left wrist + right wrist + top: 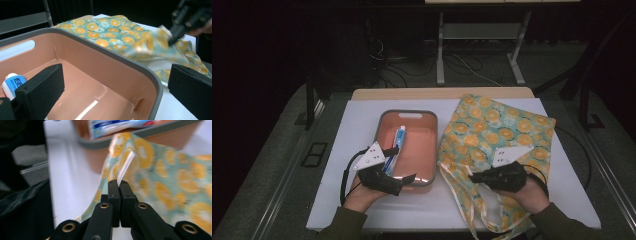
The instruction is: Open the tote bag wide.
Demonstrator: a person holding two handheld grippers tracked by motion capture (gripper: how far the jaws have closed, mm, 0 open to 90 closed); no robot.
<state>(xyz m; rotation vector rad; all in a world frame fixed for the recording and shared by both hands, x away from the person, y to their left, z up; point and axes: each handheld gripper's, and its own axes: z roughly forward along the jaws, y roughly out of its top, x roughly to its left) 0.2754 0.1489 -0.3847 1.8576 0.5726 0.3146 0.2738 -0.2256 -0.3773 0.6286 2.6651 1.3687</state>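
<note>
A salmon tray with a grey rim [407, 113] sits mid-table and holds a blue and white toothpaste tube [398, 137]. My left gripper [403, 163] is open over the tray's near end. In the left gripper view one jaw is inside the tray [120, 58] beside the tube [12, 82], and the other is outside the rim. An orange-print cloth bag [497, 125] lies to the tray's right. My right gripper [472, 176] is shut on the bag's near left edge. In the right gripper view that edge of the bag [170, 170] is pinched and lifted by the gripper [119, 185].
The white table top [357, 130] has bare room left of the tray and along the front edge. The bag's straps [477, 215] trail toward the front edge by the person's right sleeve. Beyond the table are a dark floor, cables and a metal stand [440, 55].
</note>
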